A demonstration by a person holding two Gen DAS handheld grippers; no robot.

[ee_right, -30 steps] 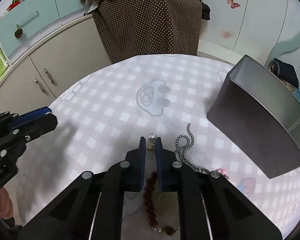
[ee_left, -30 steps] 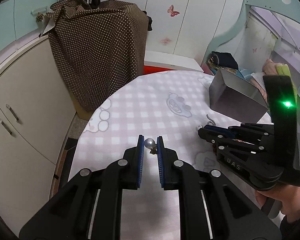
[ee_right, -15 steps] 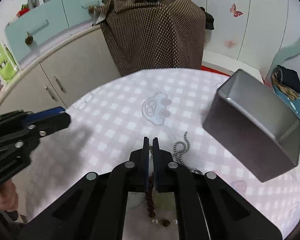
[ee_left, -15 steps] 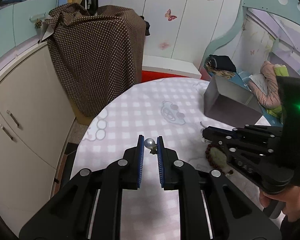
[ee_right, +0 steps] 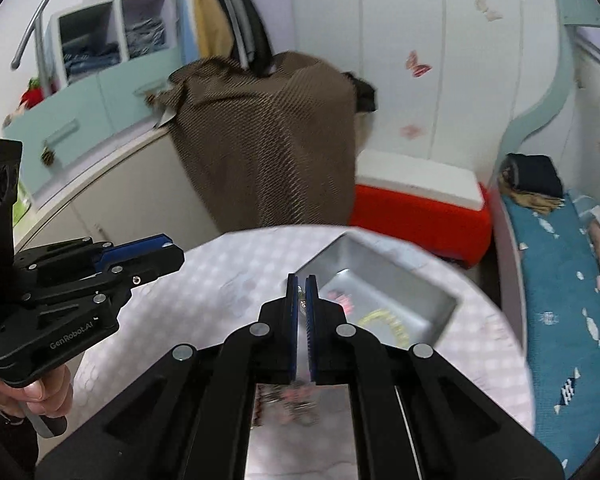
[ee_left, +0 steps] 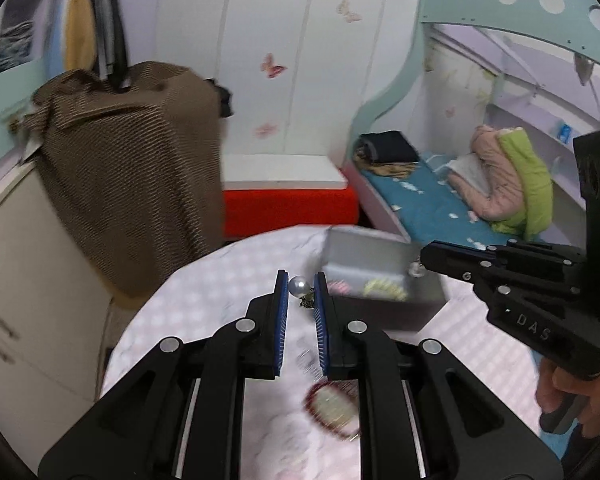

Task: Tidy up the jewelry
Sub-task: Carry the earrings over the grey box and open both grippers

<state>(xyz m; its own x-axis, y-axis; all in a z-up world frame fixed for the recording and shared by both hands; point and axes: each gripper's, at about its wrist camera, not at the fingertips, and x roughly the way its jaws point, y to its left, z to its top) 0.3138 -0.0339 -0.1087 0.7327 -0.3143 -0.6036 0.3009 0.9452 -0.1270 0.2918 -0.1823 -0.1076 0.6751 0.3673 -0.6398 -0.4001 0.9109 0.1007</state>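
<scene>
my left gripper (ee_left: 301,290) pinches a pearl earring (ee_left: 299,286) at its fingertips, near edge of the grey tin (ee_left: 384,264) just beyond. my right gripper (ee_right: 301,289) is pressed nearly together on a second small earring (ee_right: 300,290), hanging over the tin's near-left rim. to do this well i judge: carry each one fully past the rim before spreading the fingers, release low so it doesn't bounce. the pearl is round, glossy white with a small dark-gold clasp below; a yellow chain (ee_right: 384,320) and pink piece lie inside the tin; a red bead bracelet (ee_left: 332,412) is on the checked cloth, blurred
</scene>
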